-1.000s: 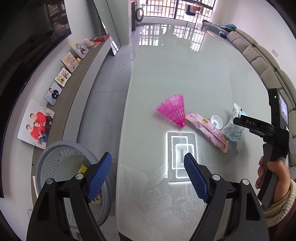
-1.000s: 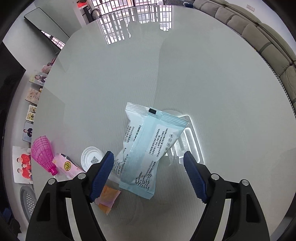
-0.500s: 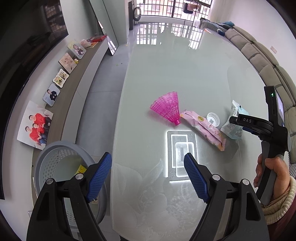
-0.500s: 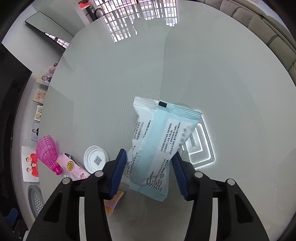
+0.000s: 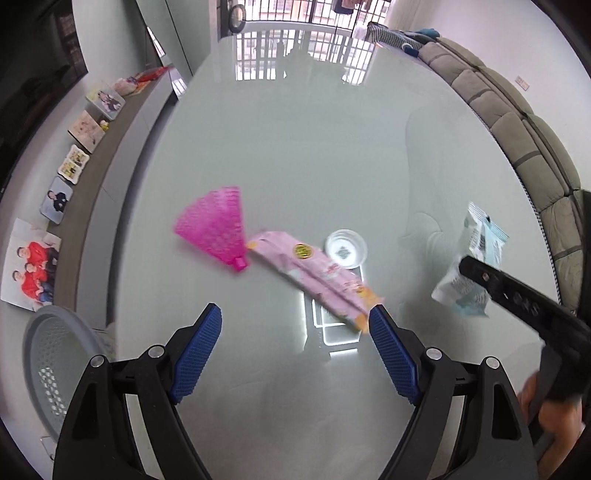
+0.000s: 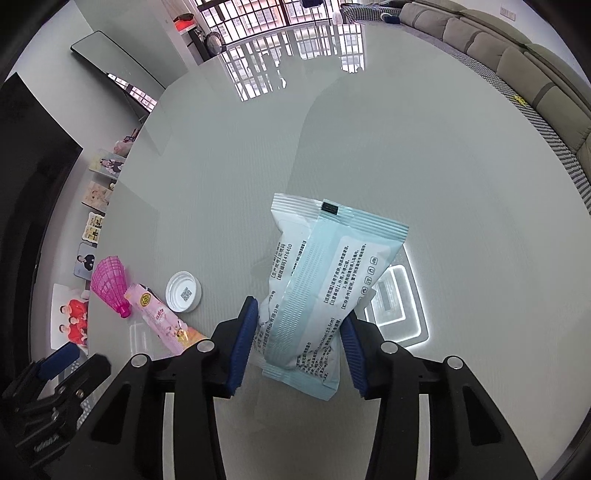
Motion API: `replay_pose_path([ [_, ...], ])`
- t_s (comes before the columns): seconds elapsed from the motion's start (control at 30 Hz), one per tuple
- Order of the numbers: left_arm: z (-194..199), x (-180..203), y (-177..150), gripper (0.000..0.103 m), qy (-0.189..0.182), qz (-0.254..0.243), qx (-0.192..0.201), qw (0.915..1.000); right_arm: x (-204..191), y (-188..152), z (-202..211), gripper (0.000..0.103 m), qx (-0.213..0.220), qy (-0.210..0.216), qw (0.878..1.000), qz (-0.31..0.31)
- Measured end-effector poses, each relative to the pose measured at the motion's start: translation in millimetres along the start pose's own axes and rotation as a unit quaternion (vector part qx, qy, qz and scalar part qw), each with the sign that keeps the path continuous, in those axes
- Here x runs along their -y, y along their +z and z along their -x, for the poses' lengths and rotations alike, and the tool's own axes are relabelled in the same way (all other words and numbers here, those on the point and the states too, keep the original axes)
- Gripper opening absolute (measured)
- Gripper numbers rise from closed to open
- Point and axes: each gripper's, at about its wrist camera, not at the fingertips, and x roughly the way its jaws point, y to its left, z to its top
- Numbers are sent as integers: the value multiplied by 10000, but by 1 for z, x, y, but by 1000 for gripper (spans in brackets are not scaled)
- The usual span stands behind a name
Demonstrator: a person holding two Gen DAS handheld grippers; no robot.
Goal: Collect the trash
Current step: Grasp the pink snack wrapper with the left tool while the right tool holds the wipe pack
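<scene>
You see framed photos [image 5: 55,199] lining the low sideboard [image 5: 122,129], and a grey sofa [image 5: 517,133] beyond the glass table [image 5: 314,147].

A glossy pale-green glass table [image 5: 314,147] reflected a barred window [image 5: 295,7] and a rectangular ceiling light, with a grey-beige cushioned sofa [image 5: 517,122] along the right, a low grey shelf [image 5: 122,147] of framed photographs [image 5: 31,264] on the left, and white walls.
</scene>
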Motion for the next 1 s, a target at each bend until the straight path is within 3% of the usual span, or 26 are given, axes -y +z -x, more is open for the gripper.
replay_pose_path([
  [0.2,-36,24,4,80,-31,148,-260,9995,29,-7,11,43,79,-57,9998,-157],
  [0.57,-73,34,13,80,394,299,-435,9978,60,-27,5,43,-29,26,9989,-466],
  [0.7,-78,35,13,67,431,248,-424,9979,61,-27,7,43,-22,31,9990,-443],
  [0.87,-73,35,10,41,292,277,-395,9984,55,-27,7,43,-54,80,9993,-357],
  [1.0,-67,28,7,34,251,272,-406,9985,45,-27,9,43,-49,139,9996,-259],
])
